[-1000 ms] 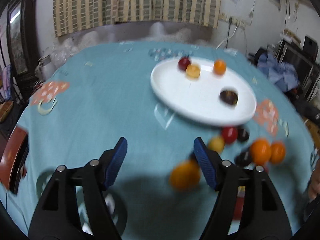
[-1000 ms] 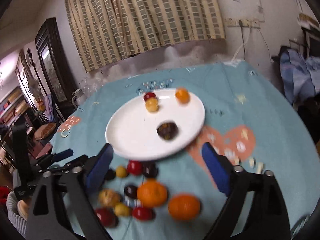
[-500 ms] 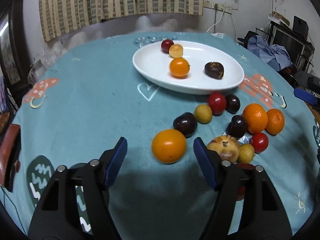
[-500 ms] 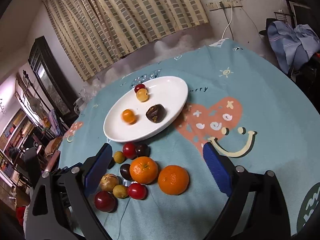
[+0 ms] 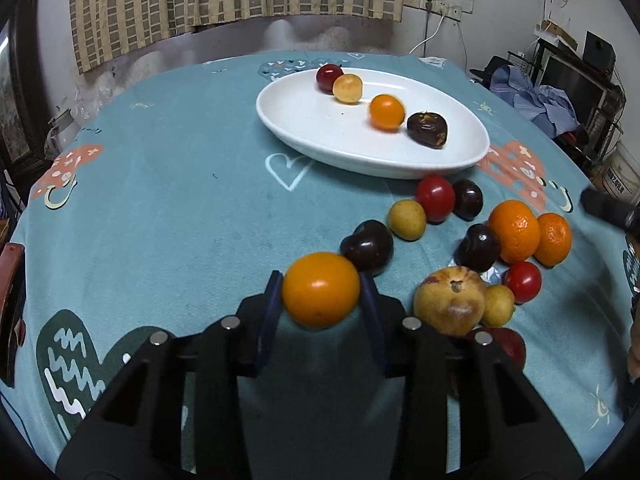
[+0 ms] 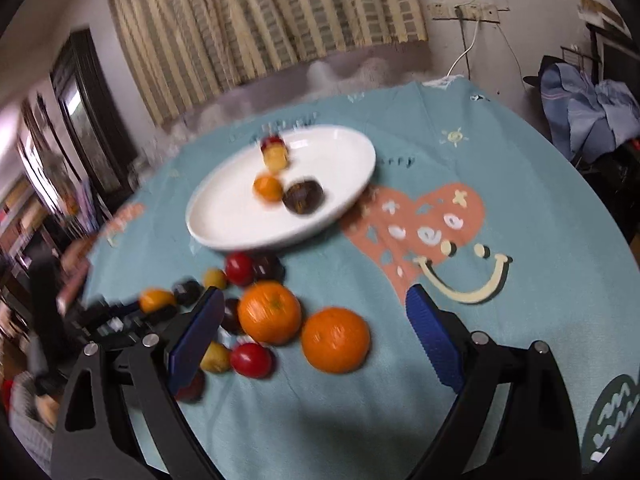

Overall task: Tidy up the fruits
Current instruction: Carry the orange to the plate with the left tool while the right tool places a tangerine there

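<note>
The left gripper (image 5: 321, 292) is clamping a smooth orange fruit (image 5: 321, 289) between its blue pads (image 5: 270, 300), one pad on each flank at about the fruit's widest part, near the front of the teal tablecloth (image 5: 168, 208). Whether the fruit is resting on the cloth or riding just above it cannot be told. A dark plum (image 5: 368, 245) is sitting just behind it, touching or nearly so.

The fruit is looking glossy and round, so it is probably slippery and firm-skinned with some give underneath, and light enough for a gentle pinch. Holding it across the middle, as the pads are doing, is likely the safest place; a grip nearer the top or bottom would risk squirting it out, and a hard squeeze could bruise it.

The white plate (image 5: 304, 120) is lying further back and already carrying a small orange fruit (image 5: 386, 112), a dark wrinkled fruit (image 5: 427, 129), a yellow fruit (image 5: 348, 88) and a red fruit (image 5: 329, 77).

The right gripper (image 6: 316, 336) is hovering with its fingers spread wide and grasping nothing, above a pebbly-skinned mandarin (image 6: 335, 339) and a second mandarin (image 6: 269, 313); that view is blurred
</note>
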Motion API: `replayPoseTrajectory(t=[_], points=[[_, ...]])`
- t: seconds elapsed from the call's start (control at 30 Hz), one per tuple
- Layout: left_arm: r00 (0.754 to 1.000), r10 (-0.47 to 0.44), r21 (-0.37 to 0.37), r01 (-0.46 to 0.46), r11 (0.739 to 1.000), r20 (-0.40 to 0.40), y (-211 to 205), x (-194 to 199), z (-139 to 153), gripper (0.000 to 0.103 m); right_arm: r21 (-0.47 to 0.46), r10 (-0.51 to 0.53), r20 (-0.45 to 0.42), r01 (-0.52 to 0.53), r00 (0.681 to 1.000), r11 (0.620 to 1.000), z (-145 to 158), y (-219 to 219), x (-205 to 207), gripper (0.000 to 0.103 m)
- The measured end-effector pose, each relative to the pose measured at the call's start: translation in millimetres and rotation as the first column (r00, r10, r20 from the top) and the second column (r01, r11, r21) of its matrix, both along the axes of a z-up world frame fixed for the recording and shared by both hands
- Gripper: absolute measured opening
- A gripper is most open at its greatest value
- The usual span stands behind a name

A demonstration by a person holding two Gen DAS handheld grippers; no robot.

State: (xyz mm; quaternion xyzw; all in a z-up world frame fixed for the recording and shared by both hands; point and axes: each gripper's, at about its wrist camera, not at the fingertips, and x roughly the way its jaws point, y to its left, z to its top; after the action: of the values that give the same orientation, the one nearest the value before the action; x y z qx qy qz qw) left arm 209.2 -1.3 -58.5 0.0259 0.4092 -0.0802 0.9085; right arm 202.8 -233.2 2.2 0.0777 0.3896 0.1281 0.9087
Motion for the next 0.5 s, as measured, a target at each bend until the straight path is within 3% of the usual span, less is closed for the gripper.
replayPoseTrajectory(t=[0.1, 0.27, 0.4, 0.5], points=[[1.0, 0.007, 0.004, -0.007, 1.0, 0.0, 0, -1, 0, 0.039, -0.012, 0.022, -0.027, -0.023, 0.999, 1.0, -8, 2, -1, 0.087], [1.0, 0.019, -0.002, -0.019, 1.0, -0.005, 4, 0, 1, 0.039, -0.08, 0.014, -0.064, -0.02, 0.998, 0.997, -21, 7, 1, 0.07], [1.0, 0.02, 0.002, -0.02, 1.0, -0.005, 3, 0, 1, 0.039, -0.109, 0.017, -0.086, -0.026, 0.996, 0.994, -29, 10, 4, 0.067], [1.0, 0.018, 0.011, -0.018, 1.0, -0.002, 3, -1, 1, 0.039, -0.126, 0.023, -0.107, -0.037, 0.994, 0.991, -35, 12, 7, 0.05]])
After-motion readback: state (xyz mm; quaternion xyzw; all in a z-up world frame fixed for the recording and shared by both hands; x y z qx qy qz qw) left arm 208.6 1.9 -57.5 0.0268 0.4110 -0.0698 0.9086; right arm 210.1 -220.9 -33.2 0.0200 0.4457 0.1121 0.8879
